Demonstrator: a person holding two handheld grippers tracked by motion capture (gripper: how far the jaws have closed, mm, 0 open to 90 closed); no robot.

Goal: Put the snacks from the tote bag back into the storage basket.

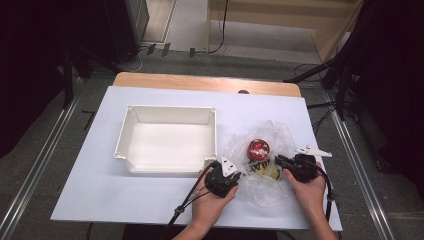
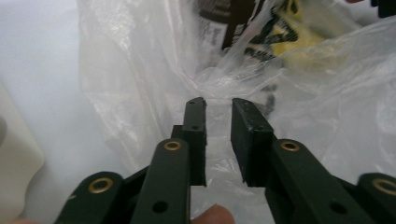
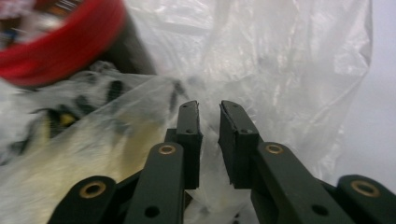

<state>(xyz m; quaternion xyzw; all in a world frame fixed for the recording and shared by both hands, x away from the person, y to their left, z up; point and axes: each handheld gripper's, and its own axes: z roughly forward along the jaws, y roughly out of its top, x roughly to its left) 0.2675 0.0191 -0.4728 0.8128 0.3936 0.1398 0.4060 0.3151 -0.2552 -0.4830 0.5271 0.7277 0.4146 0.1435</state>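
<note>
Surface: white board [image 1: 150, 195] over a wooden table [image 1: 200, 81], grey floor around.
Tray: white bin [image 1: 131, 150] left of centre, bare inside.
Bag: clear plastic bag [image 1: 272, 132] lower right, holding a red-lidded can [image 1: 258, 148] and a yellow-black packet [image 1: 267, 170].
Left gripper [image 2: 218, 105]: jaws narrowly apart, bag film between.
Right gripper [image 3: 208, 106]: jaws narrowly apart, bag film between; cannot tell if pinched.

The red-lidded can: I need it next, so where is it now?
In the high view the red-lidded can sits inside the clear plastic bag, right of the white tray, just beyond and between the two claws.
</note>
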